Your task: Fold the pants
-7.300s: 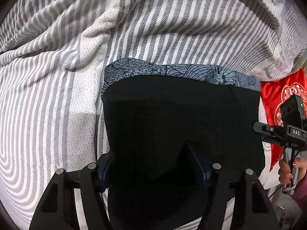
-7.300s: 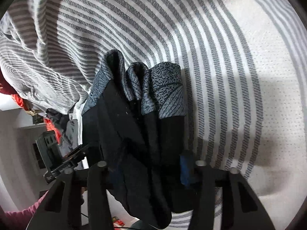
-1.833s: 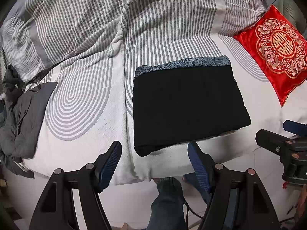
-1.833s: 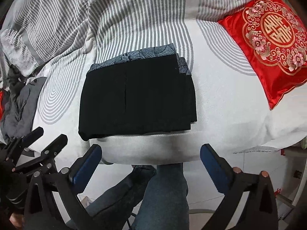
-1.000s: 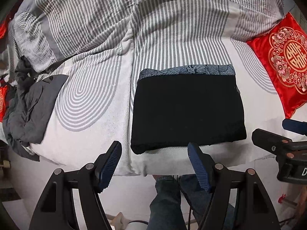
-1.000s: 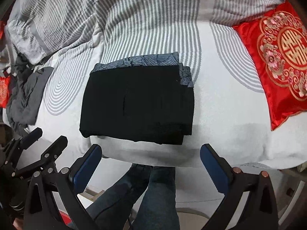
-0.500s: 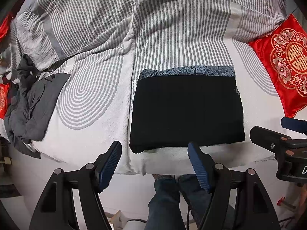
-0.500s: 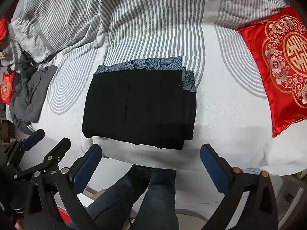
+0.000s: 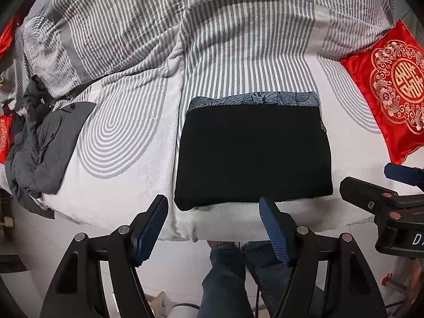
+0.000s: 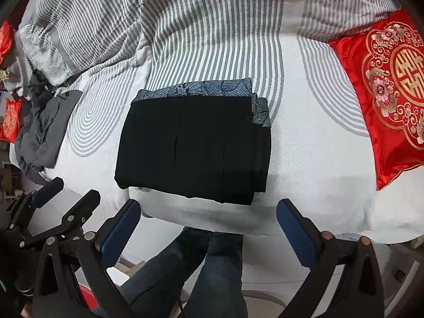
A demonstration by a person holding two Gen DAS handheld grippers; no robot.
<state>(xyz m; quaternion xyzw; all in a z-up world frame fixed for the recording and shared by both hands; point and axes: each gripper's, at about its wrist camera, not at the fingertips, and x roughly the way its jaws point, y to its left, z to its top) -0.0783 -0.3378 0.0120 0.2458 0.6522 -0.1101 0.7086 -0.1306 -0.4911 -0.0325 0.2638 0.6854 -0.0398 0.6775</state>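
The black pants (image 9: 253,153) lie folded into a flat rectangle near the front edge of the bed, with a blue patterned band along the far side; they also show in the right wrist view (image 10: 193,145). My left gripper (image 9: 213,212) is open and empty, held back from the bed edge above the floor. My right gripper (image 10: 208,216) is open wide and empty, also off the bed edge. Neither touches the pants.
The bed (image 9: 119,185) has a grey-striped white cover. A rumpled striped duvet (image 9: 132,26) lies at the back. A dark grey garment pile (image 9: 39,145) sits at the left edge. A red embroidered cushion (image 9: 394,92) lies at the right. The person's jeans-clad legs (image 10: 206,270) stand below.
Both grippers let go of the pants and pulled back and up from the bed. In the last second they drifted only slightly; the folded pants stay still.
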